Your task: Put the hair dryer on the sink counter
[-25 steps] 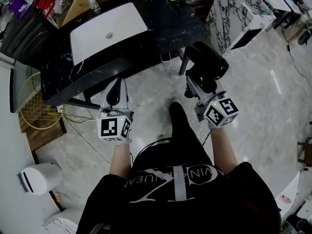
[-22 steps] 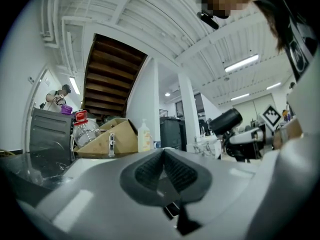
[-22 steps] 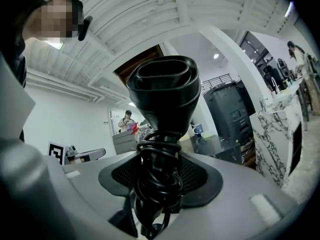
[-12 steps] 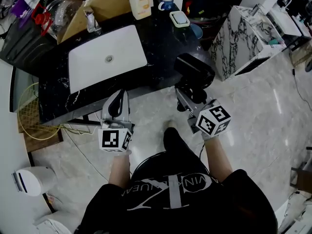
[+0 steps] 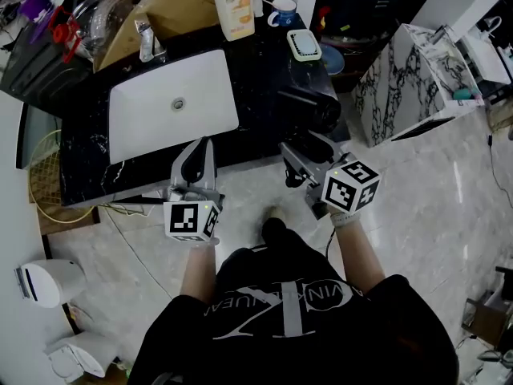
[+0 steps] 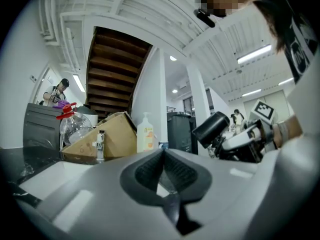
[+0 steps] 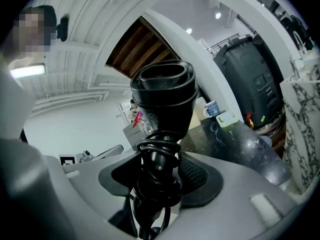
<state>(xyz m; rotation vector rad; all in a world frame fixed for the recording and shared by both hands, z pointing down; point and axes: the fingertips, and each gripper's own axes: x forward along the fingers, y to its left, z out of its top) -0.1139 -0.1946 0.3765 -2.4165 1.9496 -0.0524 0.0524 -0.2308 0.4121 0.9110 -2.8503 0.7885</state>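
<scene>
My right gripper is shut on the handle of the black hair dryer, whose barrel hangs over the right end of the black sink counter. In the right gripper view the hair dryer stands upright between the jaws, its cord wound round the handle at my right gripper. At the counter's front edge below the white basin, my left gripper is shut with nothing in it. The left gripper view shows my left gripper shut, and the hair dryer at the right.
A soap bottle, a mug, a soap dish, a faucet and a cardboard box stand along the counter's back. A marbled cabinet is to the right, a yellow wire basket to the left.
The person has stepped closer to the counter. The right gripper has carried the hair dryer forward, from over the floor to over the counter's right end. The left gripper stays shut.
</scene>
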